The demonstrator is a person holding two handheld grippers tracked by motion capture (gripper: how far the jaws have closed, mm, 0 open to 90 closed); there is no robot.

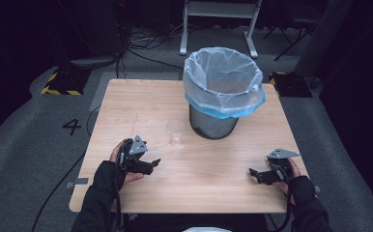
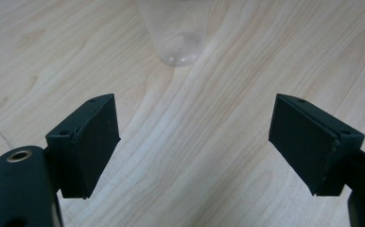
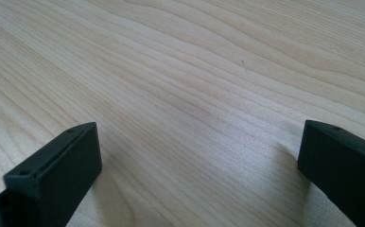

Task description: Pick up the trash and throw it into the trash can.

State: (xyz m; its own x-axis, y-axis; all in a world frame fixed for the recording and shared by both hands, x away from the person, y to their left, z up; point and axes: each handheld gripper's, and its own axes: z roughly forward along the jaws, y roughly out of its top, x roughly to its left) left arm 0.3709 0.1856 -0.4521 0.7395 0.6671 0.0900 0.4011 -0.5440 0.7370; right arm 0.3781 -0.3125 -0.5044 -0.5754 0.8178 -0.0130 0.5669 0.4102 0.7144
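Nearest me, my right gripper (image 1: 256, 173) rests low at about four o'clock on the table (image 1: 213, 193), jaws spread wide with nothing between them but bare wood grain. It has no part in the work just now, as I judge it.

My left gripper (image 1: 151, 163) sits at about eight o'clock, pointed toward the middle of the table. Its jaws are released too, standing wide apart and touching nothing; in the left gripper view I see only table between the two black pads.

Just beyond those jaws, toward one o'clock from my left hand, stands the clear plastic cup (image 1: 176, 131), upright and seemingly empty, near the table's centre. It is apart from my jaws, not yet reached.

Farther off, at twelve o'clock, stands the bin (image 1: 223, 92) with its pale liner folded over the rim, just beside the cup.

I take this for the approach: lining up on the cup before a grasp. Next I must bring the left jaws forward around the cup's wall and close gently, since thin plastic will buckle.
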